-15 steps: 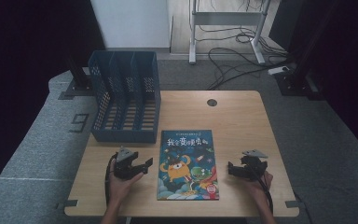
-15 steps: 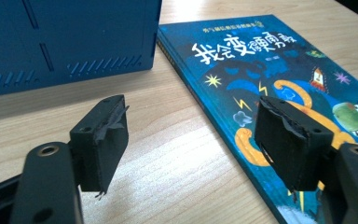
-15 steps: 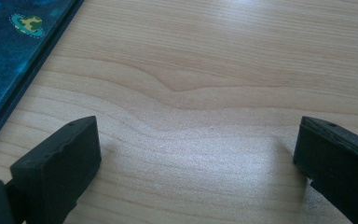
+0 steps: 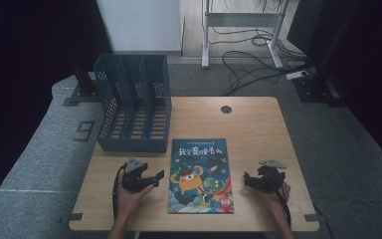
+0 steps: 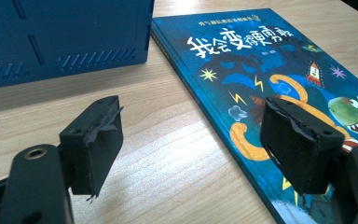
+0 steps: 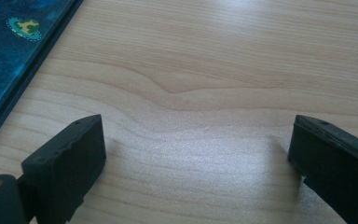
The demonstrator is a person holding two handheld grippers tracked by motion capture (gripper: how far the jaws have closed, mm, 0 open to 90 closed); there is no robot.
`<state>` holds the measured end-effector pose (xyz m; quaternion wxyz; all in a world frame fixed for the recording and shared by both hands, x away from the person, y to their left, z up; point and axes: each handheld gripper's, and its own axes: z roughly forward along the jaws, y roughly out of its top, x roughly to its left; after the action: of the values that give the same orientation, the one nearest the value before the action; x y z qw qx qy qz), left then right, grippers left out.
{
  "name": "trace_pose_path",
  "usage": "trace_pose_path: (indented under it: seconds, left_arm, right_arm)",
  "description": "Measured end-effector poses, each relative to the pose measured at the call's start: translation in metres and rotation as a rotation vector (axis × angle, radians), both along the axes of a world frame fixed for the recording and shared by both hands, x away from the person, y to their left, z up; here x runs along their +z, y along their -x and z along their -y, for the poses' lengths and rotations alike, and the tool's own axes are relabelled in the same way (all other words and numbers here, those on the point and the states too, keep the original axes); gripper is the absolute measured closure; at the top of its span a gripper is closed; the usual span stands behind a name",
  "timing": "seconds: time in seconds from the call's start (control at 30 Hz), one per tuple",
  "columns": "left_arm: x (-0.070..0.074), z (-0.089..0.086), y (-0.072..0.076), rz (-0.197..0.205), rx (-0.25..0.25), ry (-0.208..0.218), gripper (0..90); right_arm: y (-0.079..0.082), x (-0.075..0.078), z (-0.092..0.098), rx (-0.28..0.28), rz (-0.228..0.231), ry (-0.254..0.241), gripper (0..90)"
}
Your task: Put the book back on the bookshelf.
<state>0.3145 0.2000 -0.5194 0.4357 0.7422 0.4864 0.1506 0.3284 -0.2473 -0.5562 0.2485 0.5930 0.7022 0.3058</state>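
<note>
A picture book (image 4: 200, 175) with a blue monster cover lies flat on the wooden bench (image 4: 258, 124), just right of a blue file rack (image 4: 133, 102), between the left claw (image 4: 156, 177) and the right claw (image 4: 247, 180), both spread wide with nothing between their jaws.

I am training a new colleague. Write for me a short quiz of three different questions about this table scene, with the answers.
1. True or false: the book lies flat between the two tongs.
2. What stands on the table behind the left tongs? A) file rack B) lamp C) cup
3. Fill in: both the left and the right tongs are ____ and hold nothing.

Key: 1 true. 2 A, the blue file rack. 3 open.
</note>
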Motion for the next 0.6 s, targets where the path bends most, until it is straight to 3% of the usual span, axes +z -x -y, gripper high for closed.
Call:
trace_pose_path:
  seconds: [0.33,0.6]
  left_arm:
    - [0.001,0.006,0.002,0.006,-0.017,0.006,21.3]
    - [-0.002,0.013,0.001,-0.008,-0.015,-0.02,21.7]
  right_arm:
    - [0.001,0.001,0.001,-0.003,0.004,-0.003,6.7]
    - [0.0,0.004,-0.001,0.007,0.006,-0.015,11.7]
